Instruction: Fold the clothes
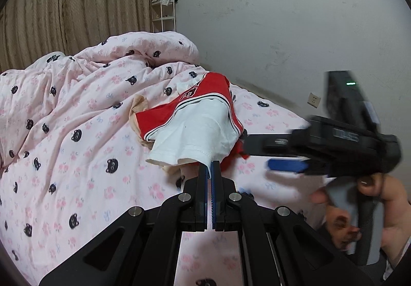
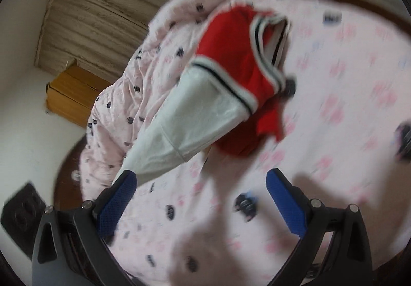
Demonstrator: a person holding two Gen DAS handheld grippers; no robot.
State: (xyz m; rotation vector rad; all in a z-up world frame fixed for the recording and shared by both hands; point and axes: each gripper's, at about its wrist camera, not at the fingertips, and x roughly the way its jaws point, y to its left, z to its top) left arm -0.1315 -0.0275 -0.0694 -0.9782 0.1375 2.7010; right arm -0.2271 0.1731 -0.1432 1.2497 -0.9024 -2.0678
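A red shirt (image 1: 195, 106) with white sleeves and striped trim lies bunched on the pink bedcover (image 1: 77, 131). My left gripper (image 1: 211, 166) is shut on the hem of one white sleeve (image 1: 195, 137), which is pulled taut toward it. My right gripper (image 1: 257, 155) comes in from the right, blurred, open, its fingertips close beside the shirt's red edge. In the right wrist view the right gripper (image 2: 203, 183) is open with only bedcover between its blue pads (image 2: 120, 196). The stretched sleeve (image 2: 185, 116) runs down to its left fingertip from the red shirt (image 2: 231, 60).
A beige garment (image 1: 138, 106) lies under the shirt. The rumpled duvet (image 1: 115, 60) piles up at the back left. Behind the bed stand a curtain (image 1: 77, 3), a white shelf (image 1: 164, 13) and the wall. On the floor are a cardboard box (image 2: 69, 95) and a dark object (image 2: 23, 211). A hand (image 1: 385, 209) holds the right gripper.
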